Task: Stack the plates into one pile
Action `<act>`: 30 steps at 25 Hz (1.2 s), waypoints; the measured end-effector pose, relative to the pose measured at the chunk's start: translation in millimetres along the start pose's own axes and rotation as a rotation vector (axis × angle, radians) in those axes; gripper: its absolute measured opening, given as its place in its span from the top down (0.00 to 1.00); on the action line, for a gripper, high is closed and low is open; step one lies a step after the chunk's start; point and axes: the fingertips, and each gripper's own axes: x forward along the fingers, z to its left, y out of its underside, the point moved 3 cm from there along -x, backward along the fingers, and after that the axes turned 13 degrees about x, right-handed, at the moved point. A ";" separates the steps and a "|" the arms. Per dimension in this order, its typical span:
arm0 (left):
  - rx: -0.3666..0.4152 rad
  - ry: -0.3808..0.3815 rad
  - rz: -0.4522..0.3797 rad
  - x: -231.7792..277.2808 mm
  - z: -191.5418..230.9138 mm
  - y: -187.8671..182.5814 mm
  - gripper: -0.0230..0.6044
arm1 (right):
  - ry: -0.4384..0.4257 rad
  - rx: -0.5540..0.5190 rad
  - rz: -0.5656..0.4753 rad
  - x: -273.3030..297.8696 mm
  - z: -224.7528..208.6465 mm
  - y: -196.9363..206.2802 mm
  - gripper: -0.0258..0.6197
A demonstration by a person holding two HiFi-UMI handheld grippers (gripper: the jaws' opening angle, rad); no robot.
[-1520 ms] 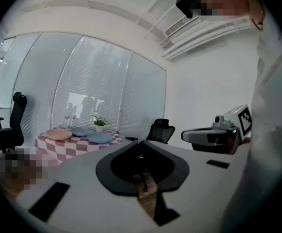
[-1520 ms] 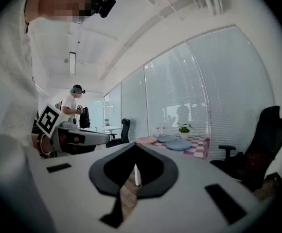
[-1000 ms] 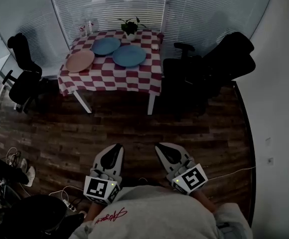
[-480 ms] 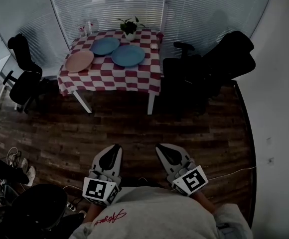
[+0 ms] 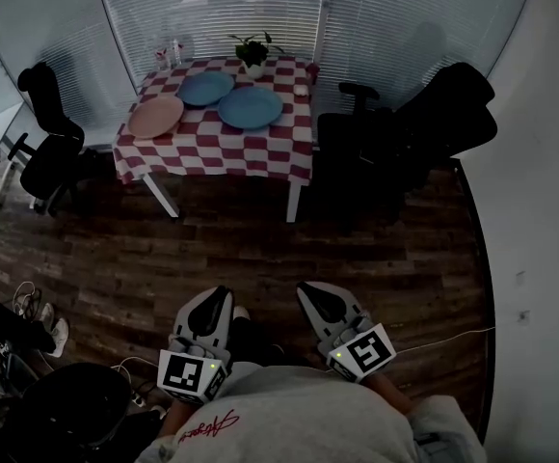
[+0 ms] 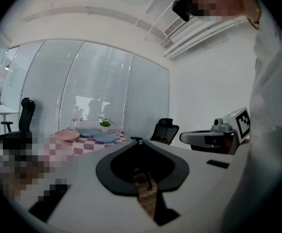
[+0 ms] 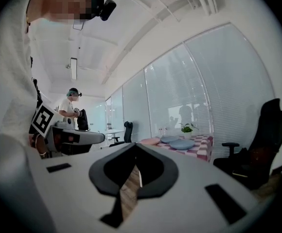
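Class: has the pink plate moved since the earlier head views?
No. The pink plate still lies at the checked table's left edge, beside the farther blue plate.

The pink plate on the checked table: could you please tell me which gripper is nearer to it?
Left. Both are far back from the pink plate. The left gripper is on the plate's side of the table; the right gripper is further to the right.

Left tongs (image 6: 137, 141) closed and empty, far-off checked table (image 6: 90, 145) with a pink plate (image 6: 66, 135) beside two blue plates (image 6: 106, 138).
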 end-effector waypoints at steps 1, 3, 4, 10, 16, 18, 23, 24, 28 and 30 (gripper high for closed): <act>0.000 -0.005 0.000 0.4 1.6 0.3 0.90 | 0.001 0.001 -0.003 1.5 -1.1 -1.3 0.94; -0.003 -0.010 0.006 2.1 5.6 3.4 0.90 | -0.004 0.001 -0.011 6.7 -3.5 -3.2 0.94; -0.007 -0.010 0.013 3.2 7.6 6.0 0.90 | -0.007 -0.001 -0.013 10.0 -4.2 -3.8 0.94; -0.022 -0.002 0.005 16.2 20.8 3.7 0.90 | -0.010 -0.004 -0.007 27.4 -6.1 -6.3 0.94; -0.012 -0.003 -0.003 35.2 44.0 5.2 0.90 | 0.004 -0.021 -0.018 50.5 -20.5 -15.3 0.94; -0.026 -0.002 -0.010 43.5 52.6 4.0 0.90 | 0.005 -0.026 -0.024 60.5 -25.3 -20.2 0.94; -0.024 0.006 -0.033 69.8 76.8 -4.5 0.90 | 0.015 -0.040 -0.034 86.4 -39.0 -33.7 0.94; -0.025 0.009 -0.042 75.4 80.9 -5.2 0.90 | 0.019 -0.041 -0.035 91.0 -42.6 -36.1 0.94; -0.015 0.027 -0.063 98.0 95.6 -13.0 0.90 | 0.045 -0.047 -0.039 106.6 -59.4 -45.9 0.94; -0.012 0.040 -0.067 109.0 103.3 -15.7 0.90 | 0.060 -0.044 -0.039 114.7 -68.3 -50.2 0.94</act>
